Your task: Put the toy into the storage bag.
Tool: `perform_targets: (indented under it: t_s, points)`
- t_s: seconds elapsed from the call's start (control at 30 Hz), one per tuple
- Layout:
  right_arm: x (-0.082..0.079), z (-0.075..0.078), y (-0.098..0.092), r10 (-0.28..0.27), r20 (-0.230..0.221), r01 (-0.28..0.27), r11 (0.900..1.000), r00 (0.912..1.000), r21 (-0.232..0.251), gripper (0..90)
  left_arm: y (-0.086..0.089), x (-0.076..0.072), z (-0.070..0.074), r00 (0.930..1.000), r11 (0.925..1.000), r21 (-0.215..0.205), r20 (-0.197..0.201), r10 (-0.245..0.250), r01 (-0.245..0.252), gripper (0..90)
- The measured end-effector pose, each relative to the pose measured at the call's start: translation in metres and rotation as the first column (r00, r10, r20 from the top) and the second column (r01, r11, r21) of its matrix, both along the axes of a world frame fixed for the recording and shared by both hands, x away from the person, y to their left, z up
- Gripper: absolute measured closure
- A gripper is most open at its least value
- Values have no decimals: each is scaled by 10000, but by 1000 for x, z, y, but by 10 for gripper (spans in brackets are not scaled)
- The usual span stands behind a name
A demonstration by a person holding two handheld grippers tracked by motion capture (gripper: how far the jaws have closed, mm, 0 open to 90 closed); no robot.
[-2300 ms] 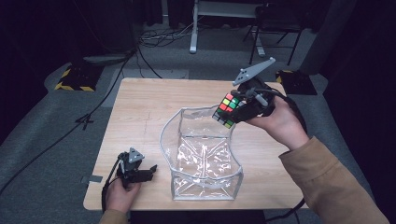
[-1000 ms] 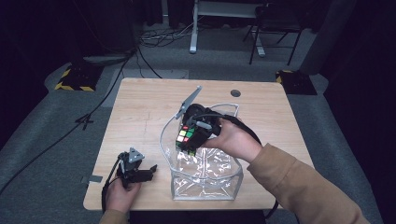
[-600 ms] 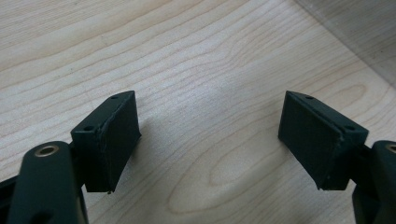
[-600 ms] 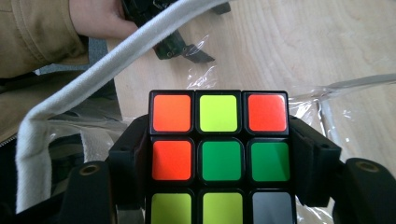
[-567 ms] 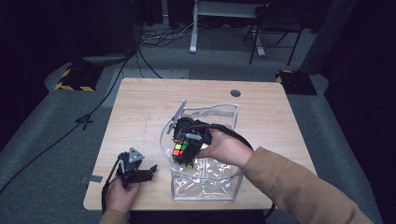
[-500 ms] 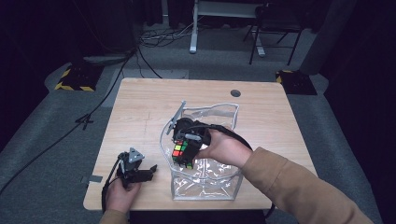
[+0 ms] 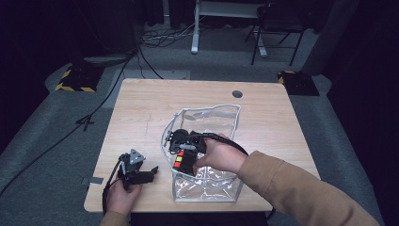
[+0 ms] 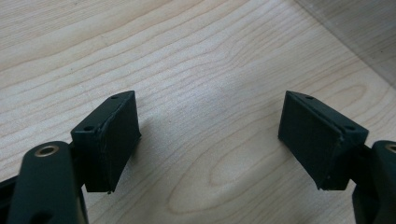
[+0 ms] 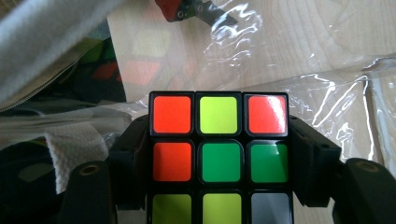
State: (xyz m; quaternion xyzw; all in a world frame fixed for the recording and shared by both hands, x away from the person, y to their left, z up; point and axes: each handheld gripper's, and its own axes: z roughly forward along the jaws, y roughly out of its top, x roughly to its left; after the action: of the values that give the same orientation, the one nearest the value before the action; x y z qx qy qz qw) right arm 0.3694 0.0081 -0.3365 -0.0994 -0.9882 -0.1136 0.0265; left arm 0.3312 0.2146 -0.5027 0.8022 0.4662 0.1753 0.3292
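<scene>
A clear plastic zip bag (image 7: 217, 120) stands open on the wooden table (image 7: 141, 103). My right gripper (image 7: 185, 153) reaches down into its mouth, shut on a colour-tiled puzzle cube (image 7: 180, 163). In the right gripper view the cube (image 9: 218, 149) sits between both black jaws, red, yellow-green and green tiles facing the camera, with crinkled bag plastic (image 9: 299, 65) behind it. My left gripper (image 7: 150, 172) rests at the table's front left, a hand on it. Its jaws stand open over bare wood (image 8: 210, 135), with nothing between them.
A grey zipper edge (image 9: 42, 42) crosses the right gripper view's upper left. A round cable hole (image 7: 237, 93) sits near the table's far edge. Cables (image 7: 117, 89), a yellow-and-black striped block (image 7: 75, 77) and a chair (image 7: 277, 28) are on the floor beyond.
My right gripper carried the cube from above the table's back right, leftward and down into the bag's mouth. The left gripper stayed put.
</scene>
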Motion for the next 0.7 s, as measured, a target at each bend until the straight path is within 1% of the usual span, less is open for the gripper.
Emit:
perform_targets:
  t_s: [0.03,0.07,0.2,0.3,0.33,0.4,0.43,0.5,0.53,0.63,0.7]
  points:
    - [1,-2,-1,-106,-106,106,9999,9999,32,339,0,0,0,10000,10000,-13,-7,-7,7,208]
    - [1,-2,-1,-106,-106,106,9999,9999,32,339,0,0,0,10000,10000,6,-1,-7,7,208]
    - [2,-7,-1,-227,-304,222,9996,9993,-159,339,0,0,0,10000,10000,-5,0,16,-16,208]
    - [4,-13,-1,-344,-575,332,9992,9978,-213,339,0,0,0,10000,10000,-10,-6,-3,3,208]
    - [4,-14,-1,-335,-558,318,9990,9979,-299,339,0,0,0,10000,10000,20,9,-1,1,208]
    - [5,-18,-1,-341,-713,317,9989,9969,-344,338,0,0,0,10000,10000,-15,-6,6,-6,208]
    - [6,-19,-1,-332,-832,306,9990,9960,-312,339,0,0,0,10000,10000,-12,-10,-9,9,207]
    - [7,-20,-1,-352,-887,319,9988,9954,-383,339,0,0,0,10000,10000,-25,-18,-9,9,208]
    - [7,-22,-1,-411,-1010,381,9988,9940,-312,339,0,0,0,10000,10000,-24,-19,-9,9,208]
    - [9,-25,-1,-463,-1023,417,9980,9937,-466,339,0,0,0,10000,10000,-19,-17,-7,7,208]
    - [10,-28,-2,-509,-1067,464,9979,9930,-443,338,0,0,0,10000,10000,-11,-16,-2,2,208]
